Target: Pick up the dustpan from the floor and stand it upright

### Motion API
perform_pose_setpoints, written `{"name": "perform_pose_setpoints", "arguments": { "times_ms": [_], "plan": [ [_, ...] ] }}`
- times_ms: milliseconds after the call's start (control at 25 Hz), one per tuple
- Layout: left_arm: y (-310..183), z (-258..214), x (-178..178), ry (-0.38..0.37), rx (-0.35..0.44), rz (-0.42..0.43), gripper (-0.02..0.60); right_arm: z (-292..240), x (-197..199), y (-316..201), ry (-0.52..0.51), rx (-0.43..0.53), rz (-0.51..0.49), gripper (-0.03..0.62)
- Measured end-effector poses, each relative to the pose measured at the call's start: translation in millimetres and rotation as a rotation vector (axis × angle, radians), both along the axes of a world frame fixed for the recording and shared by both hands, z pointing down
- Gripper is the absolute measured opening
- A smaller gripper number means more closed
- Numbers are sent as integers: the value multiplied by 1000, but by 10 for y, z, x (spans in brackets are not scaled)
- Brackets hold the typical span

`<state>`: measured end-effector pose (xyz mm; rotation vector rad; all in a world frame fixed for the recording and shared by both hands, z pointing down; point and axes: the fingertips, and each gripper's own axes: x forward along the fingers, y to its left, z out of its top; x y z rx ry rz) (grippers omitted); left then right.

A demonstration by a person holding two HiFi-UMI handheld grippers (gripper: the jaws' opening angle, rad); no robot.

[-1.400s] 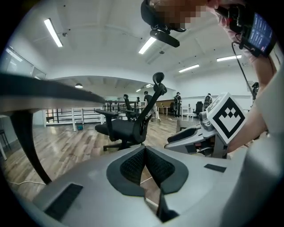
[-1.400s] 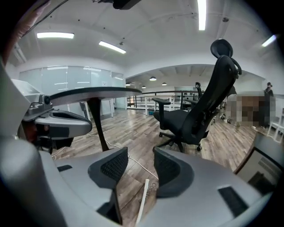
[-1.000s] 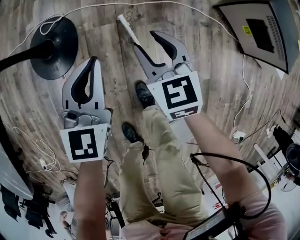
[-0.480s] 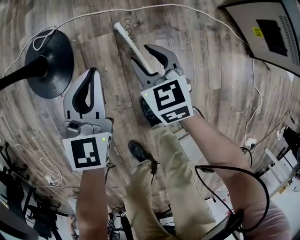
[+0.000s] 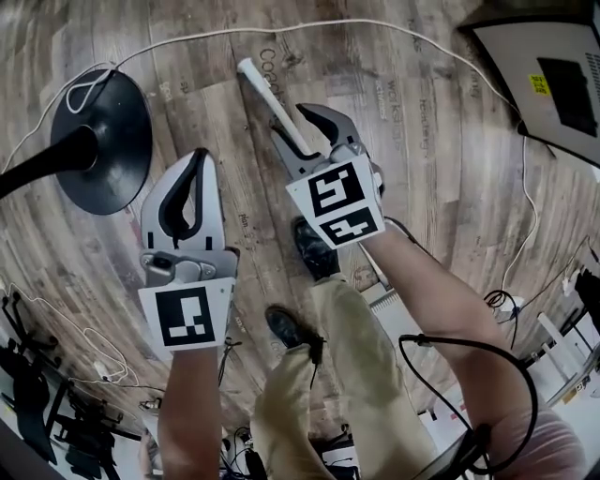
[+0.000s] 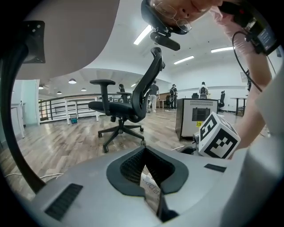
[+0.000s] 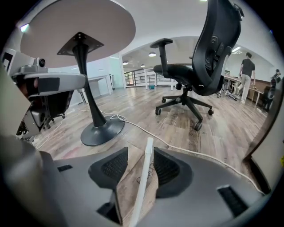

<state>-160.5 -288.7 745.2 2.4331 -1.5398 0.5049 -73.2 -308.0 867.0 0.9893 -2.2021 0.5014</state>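
Reaching down at upper centre: right gripper (image 5: 288,123), forearm extended, jaws apart either side of the thin white dustpan handle (image 5: 266,92), which lies flat on the grey wood-plank floor (image 5: 427,141). Left gripper (image 5: 196,157), centre left: jaws closed, empty. Black round table base (image 5: 108,141) upper left; white cable (image 5: 375,25) along top edge.

Near end of the dustpan handle (image 5: 265,92), unseen behind the right gripper (image 5: 289,124).
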Motion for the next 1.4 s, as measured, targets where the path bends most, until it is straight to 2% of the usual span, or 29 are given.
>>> {"name": "perform_pose_setpoints", "arguments": {
  "times_ms": [360, 680, 960, 1400],
  "plan": [
    [-101, 265, -17, 2, 10, -10, 12, 562, 18, 17, 38, -55, -10, 179],
    [-227, 408, -31, 8, 30, -15, 12, 812, -30, -60, 37, -65, -13, 179],
    [-239, 619, -29, 8, 13, -5, 12, 1123, -41, -61, 53, -92, -5, 176],
    [-335, 665, -27, 6, 10, 8, 12, 1508, -80, -53, 105, -156, -19, 152]
  ]
}}
